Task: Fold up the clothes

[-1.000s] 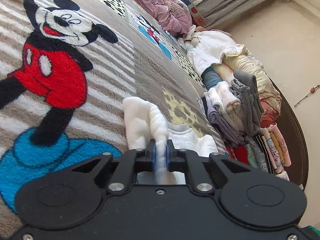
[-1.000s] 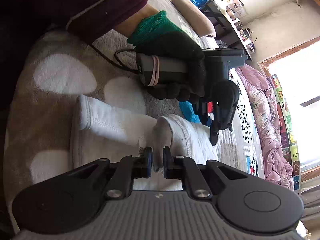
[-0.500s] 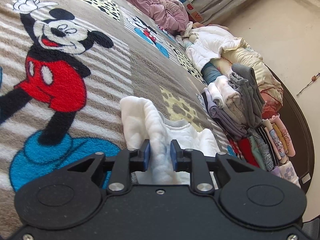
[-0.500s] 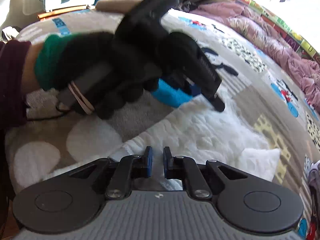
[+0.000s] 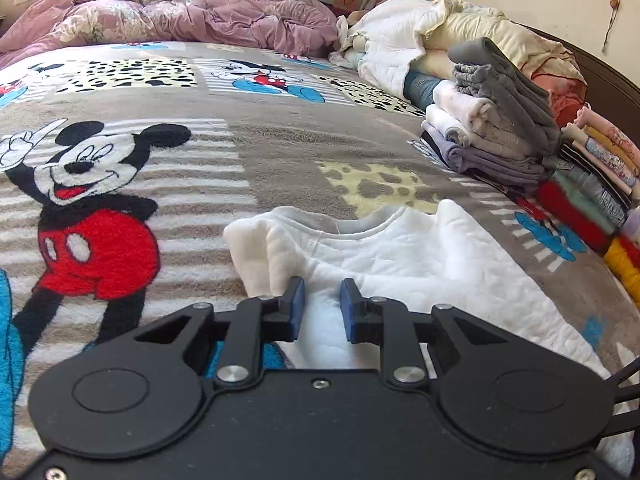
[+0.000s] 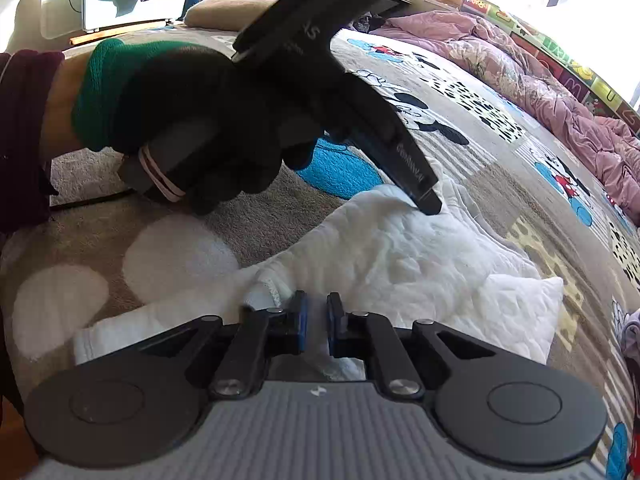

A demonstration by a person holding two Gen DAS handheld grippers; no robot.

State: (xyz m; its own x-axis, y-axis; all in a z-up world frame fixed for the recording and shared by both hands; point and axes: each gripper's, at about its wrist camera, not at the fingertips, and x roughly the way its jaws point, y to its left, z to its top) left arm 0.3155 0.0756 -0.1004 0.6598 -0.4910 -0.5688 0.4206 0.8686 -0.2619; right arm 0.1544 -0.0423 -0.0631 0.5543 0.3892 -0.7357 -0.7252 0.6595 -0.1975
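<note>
Both grippers have let go since a second ago: the left gripper [image 5: 321, 306], which was pinched on a ridge of the white top [image 5: 420, 264], now has its blue pads clearly apart with nothing between them, just hovering over the fabric. The right gripper [image 6: 314, 322] has a narrower gap, and I can't see any cloth actually caught in it either.

The top lies flat on the Mickey blanket [image 5: 120, 168], collar pointing toward the far edge of the bed, with one sleeve folded in along the left side. My guess is that it was set down like this so the fold stays put while both tools re-grip for the next fold.

The stack of folded clothes [image 5: 500, 136] sits along the bed's right edge, probably where this one ends up.
</note>
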